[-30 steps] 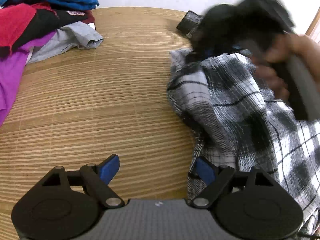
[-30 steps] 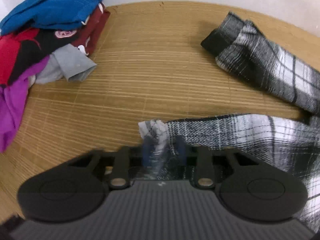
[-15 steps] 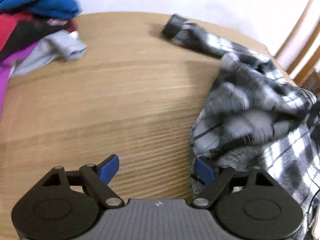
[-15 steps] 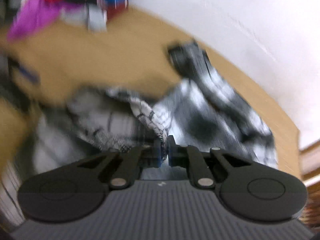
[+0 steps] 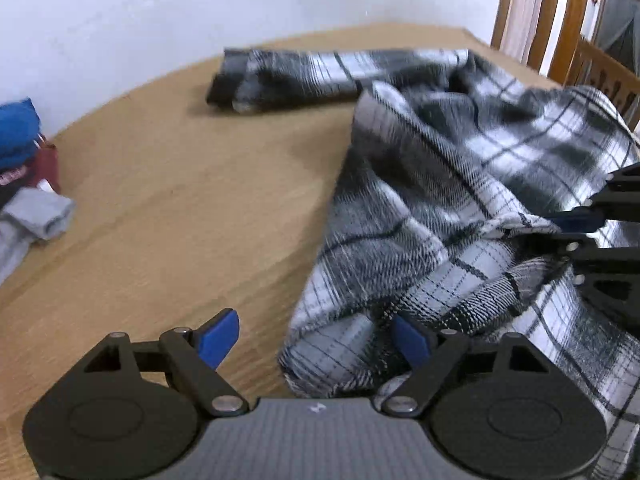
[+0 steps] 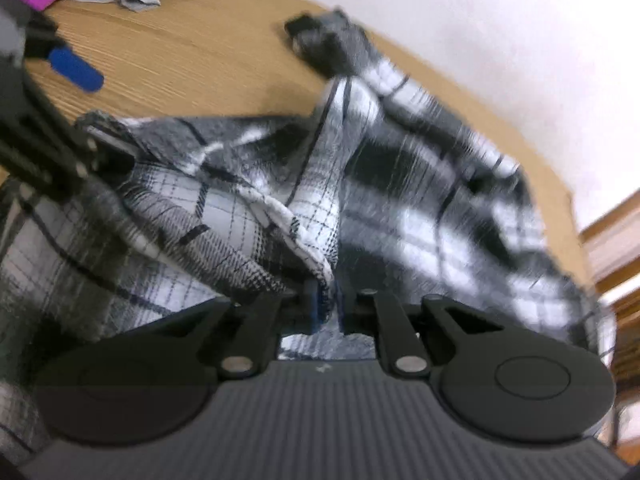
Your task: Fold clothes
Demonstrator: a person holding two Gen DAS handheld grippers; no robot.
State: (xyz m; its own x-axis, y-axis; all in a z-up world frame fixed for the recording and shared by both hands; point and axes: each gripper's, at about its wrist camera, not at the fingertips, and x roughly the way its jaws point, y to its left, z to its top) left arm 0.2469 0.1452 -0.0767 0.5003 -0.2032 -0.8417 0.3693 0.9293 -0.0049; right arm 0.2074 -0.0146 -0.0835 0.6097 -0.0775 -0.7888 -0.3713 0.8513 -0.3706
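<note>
The plaid shirt lies rumpled on the right half of the desk, one sleeve stretched toward the far edge. The right hand-held gripper has a fold of the shirt's hem between its narrow jaws, which are opening; whether the pads have let go cannot be told through the blur. The left hand-held gripper stands wide, its right finger at the near corner of the cloth, gripping nothing.

To do the step well, the released edge should settle flat before the left hand-held gripper closes on that corner; both grips should take single layers.

The shirt's right side and collar are cut off or blurred. The pile of clothes at far left is only partly in view.
</note>
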